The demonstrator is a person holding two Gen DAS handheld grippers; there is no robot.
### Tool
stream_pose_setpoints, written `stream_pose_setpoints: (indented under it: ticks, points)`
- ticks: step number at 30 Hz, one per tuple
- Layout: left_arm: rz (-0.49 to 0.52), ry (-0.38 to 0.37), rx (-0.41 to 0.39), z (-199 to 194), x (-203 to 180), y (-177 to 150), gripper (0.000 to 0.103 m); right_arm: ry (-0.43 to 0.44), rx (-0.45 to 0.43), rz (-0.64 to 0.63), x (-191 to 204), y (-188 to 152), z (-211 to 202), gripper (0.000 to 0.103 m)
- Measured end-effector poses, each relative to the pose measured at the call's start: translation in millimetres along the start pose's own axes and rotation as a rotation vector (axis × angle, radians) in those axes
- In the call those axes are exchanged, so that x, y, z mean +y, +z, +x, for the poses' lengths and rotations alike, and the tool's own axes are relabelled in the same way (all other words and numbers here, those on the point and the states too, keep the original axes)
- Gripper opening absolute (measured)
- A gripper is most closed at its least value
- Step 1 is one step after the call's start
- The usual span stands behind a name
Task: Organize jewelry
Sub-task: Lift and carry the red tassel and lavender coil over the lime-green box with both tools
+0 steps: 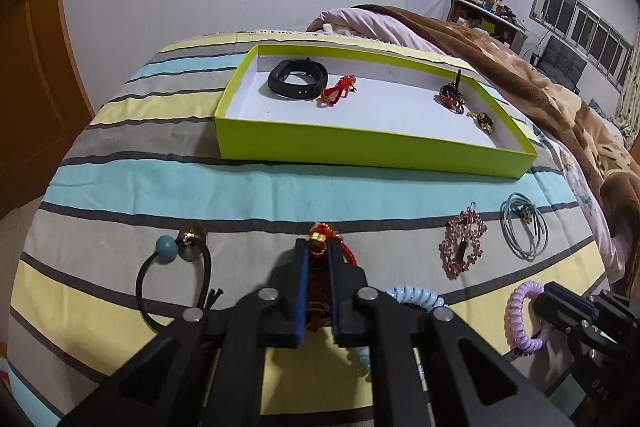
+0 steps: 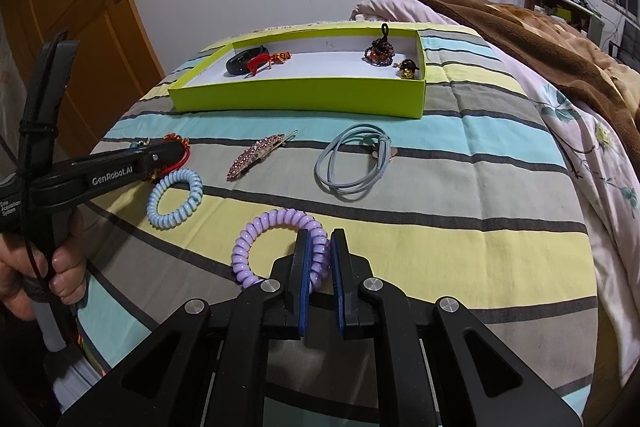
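A lime-green tray (image 1: 360, 147) (image 2: 296, 99) sits on the striped bed. It holds a black band (image 1: 298, 81), a red charm (image 1: 338, 91), a dark beaded piece (image 1: 452, 95) and a gold-black charm (image 1: 484, 121). My left gripper (image 1: 320, 251) is shut on a red and gold knotted ornament (image 1: 320, 287), low on the bedspread; it also shows in the right wrist view (image 2: 176, 147). My right gripper (image 2: 320, 241) is shut on a purple coil hair tie (image 2: 272, 247), which also shows in the left wrist view (image 1: 520, 315).
On the bedspread lie a light-blue coil tie (image 2: 174, 197), a pink rhinestone clip (image 2: 256, 155), a grey-blue cord loop (image 2: 352, 163) and a black hair tie with a teal bead (image 1: 168, 275). A brown blanket (image 2: 540, 39) is heaped at right; a wooden door (image 2: 80, 27) stands left.
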State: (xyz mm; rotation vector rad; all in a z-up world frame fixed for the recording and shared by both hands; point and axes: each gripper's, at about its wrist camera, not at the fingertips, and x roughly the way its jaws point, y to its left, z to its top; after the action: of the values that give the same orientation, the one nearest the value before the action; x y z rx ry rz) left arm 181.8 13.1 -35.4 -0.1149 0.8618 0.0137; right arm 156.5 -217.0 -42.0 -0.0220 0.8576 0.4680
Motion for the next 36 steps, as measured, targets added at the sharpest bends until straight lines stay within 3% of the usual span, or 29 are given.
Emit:
stream_pose_setpoints:
  ticks: [10, 26, 36]
  points:
    - [0.013, -0.035, -0.059, -26, 1, -7, 0.008, 0.005, -0.01, 0.009, -1, -2, -6, 0.01]
    - [0.026, -0.099, -0.192, -93, -2, -14, 0.008, -0.017, -0.135, -0.004, 9, 9, -61, 0.01]
    - [0.034, -0.111, -0.251, -113, -2, -7, 0.008, -0.028, -0.187, -0.014, 16, 22, -80, 0.01]
